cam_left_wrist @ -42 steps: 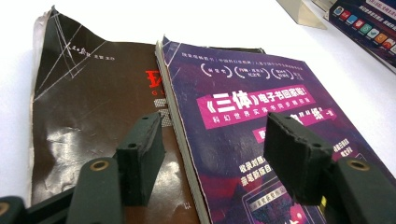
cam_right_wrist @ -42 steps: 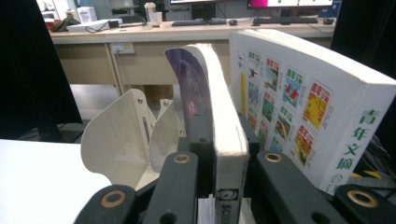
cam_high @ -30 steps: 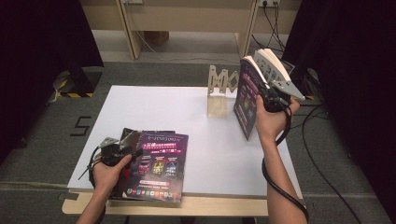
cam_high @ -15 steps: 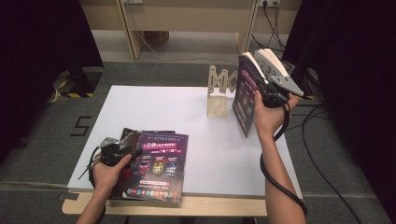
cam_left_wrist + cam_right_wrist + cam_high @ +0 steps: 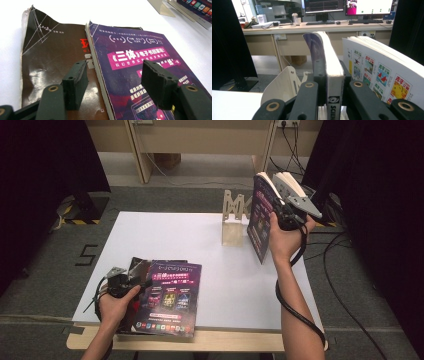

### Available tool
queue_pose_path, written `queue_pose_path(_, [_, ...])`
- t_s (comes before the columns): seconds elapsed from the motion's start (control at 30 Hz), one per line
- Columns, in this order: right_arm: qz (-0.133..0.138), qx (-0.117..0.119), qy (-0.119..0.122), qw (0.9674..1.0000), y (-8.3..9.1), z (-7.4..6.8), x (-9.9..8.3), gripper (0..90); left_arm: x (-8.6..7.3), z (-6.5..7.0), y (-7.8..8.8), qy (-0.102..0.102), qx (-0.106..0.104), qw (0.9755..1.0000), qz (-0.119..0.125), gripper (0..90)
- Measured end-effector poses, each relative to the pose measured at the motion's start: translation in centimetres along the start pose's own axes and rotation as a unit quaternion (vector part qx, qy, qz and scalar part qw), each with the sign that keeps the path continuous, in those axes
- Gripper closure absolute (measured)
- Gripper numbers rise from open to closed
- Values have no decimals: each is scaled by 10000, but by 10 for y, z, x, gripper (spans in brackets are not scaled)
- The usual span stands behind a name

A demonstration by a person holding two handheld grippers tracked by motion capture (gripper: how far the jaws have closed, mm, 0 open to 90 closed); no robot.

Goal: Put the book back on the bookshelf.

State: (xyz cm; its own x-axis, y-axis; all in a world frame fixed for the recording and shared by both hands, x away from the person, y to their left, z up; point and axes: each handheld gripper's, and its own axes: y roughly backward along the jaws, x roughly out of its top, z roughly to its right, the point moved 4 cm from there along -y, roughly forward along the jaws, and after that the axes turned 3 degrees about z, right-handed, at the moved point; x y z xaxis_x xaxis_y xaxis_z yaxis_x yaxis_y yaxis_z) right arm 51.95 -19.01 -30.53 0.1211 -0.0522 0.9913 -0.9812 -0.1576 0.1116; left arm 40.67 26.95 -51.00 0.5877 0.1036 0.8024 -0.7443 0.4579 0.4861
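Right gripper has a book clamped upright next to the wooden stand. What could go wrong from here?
1. The right gripper pinches the purple book by part of its pages; the rest fan loose, so it may sag or slip.
2. It could knock the light wooden stand.
3. The left gripper hovers open over the stacked books, which overhang the table edge.

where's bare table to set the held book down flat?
Free: wide white patch of the table between the flat books and the wooden stand; also the right front strip. Crowded: front left corner under the left gripper, and beside the stand.

Magazine (image 5: 170,295) overlaps booklet (image 5: 134,270); stand (image 5: 235,217) behind.
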Motion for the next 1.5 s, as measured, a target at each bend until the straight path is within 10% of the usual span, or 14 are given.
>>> queue_pose_path(1.5, [45, -75, -36, 10000, -34, -5, 12, 834, 1, -1, 2, 13, 1, 10000, 13, 368])
